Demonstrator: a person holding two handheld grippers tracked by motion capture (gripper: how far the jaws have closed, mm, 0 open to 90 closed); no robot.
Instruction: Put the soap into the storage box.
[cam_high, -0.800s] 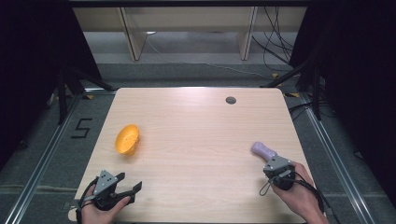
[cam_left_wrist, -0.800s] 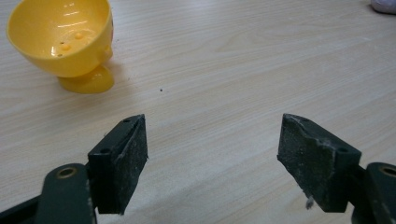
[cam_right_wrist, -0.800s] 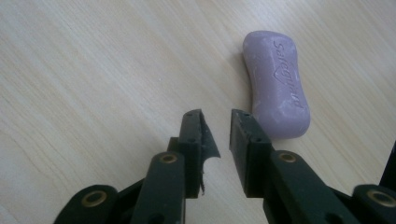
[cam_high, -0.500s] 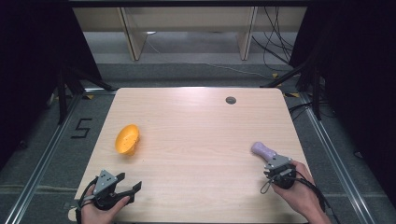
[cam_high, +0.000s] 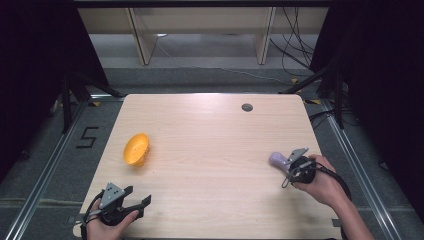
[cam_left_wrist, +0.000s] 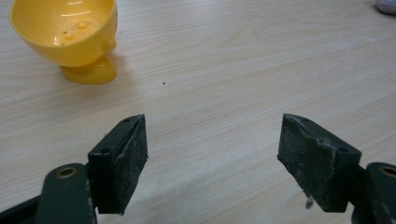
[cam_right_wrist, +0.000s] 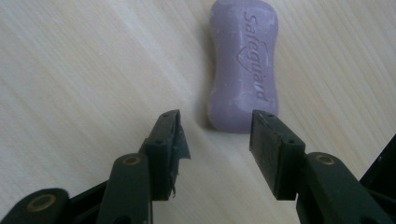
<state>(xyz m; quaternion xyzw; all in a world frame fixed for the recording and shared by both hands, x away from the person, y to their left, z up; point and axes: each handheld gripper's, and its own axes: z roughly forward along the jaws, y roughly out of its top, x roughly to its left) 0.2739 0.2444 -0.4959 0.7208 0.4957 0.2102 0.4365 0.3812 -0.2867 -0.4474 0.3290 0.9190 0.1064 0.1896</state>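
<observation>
Two grippers rest low over the wooden table (cam_high: 210, 150). The right gripper (cam_right_wrist: 215, 135), at about four o'clock on the tabletop, has its jaws apart just short of the purple soap bar (cam_right_wrist: 243, 65), lined up with its near end, probably for a grasp. The left gripper (cam_left_wrist: 212, 154), at seven o'clock, gapes wide over bare wood, idle; the tipped yellow bowl (cam_left_wrist: 70, 32) lies toward its eleven o'clock.

The purple bar of soap (cam_right_wrist: 243, 70) lying on the counter (cam_right_wrist: 84, 60) carries the brand name "Safeguard" pressed into its top face, running along its length above an embossed shield-like outline. On the floor (cam_high: 45, 150) left of the counter, a dark "5" (cam_high: 88, 137) is marked.
</observation>
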